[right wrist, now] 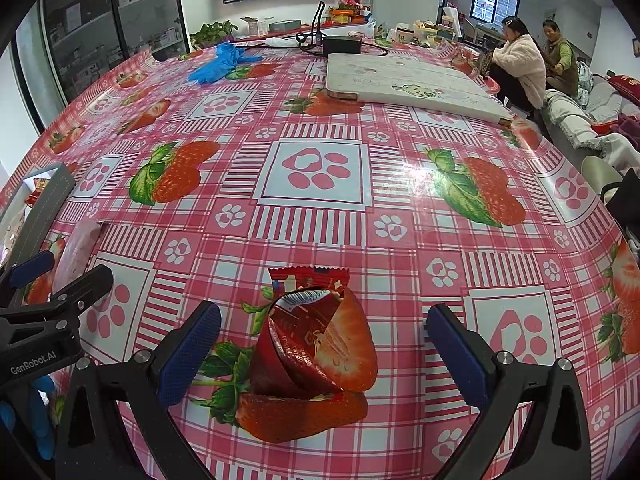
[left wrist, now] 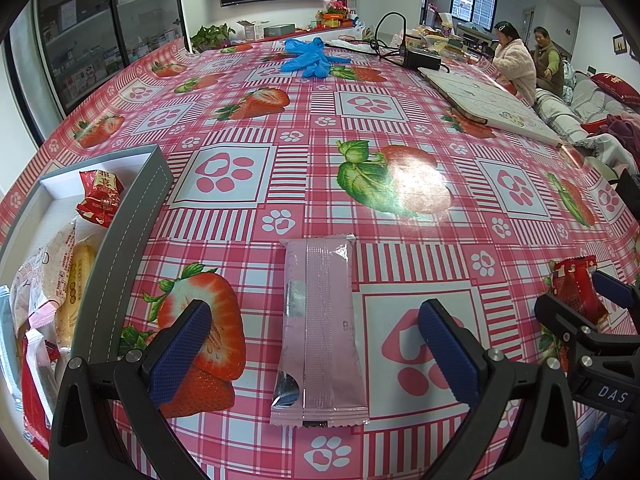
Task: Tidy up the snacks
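A long pink snack packet (left wrist: 318, 332) lies flat on the strawberry tablecloth between the wide-open fingers of my left gripper (left wrist: 316, 356); the fingers do not touch it. A red snack packet (right wrist: 304, 340) lies crumpled on the cloth between the wide-open fingers of my right gripper (right wrist: 324, 354), untouched. The red packet (left wrist: 576, 292) also shows in the left wrist view beside the right gripper's fingers. The pink packet (right wrist: 76, 248) shows at the left of the right wrist view. A grey-rimmed box (left wrist: 132, 240) at the left holds several snack packets (left wrist: 100, 196).
A closed white laptop-like case (right wrist: 404, 84) lies at the far right of the table. Blue gloves (left wrist: 308, 58), a black adapter with cables (left wrist: 420, 58) and a plant (left wrist: 212, 36) are at the far edge. Two people (left wrist: 520, 64) sit beyond the table's right side.
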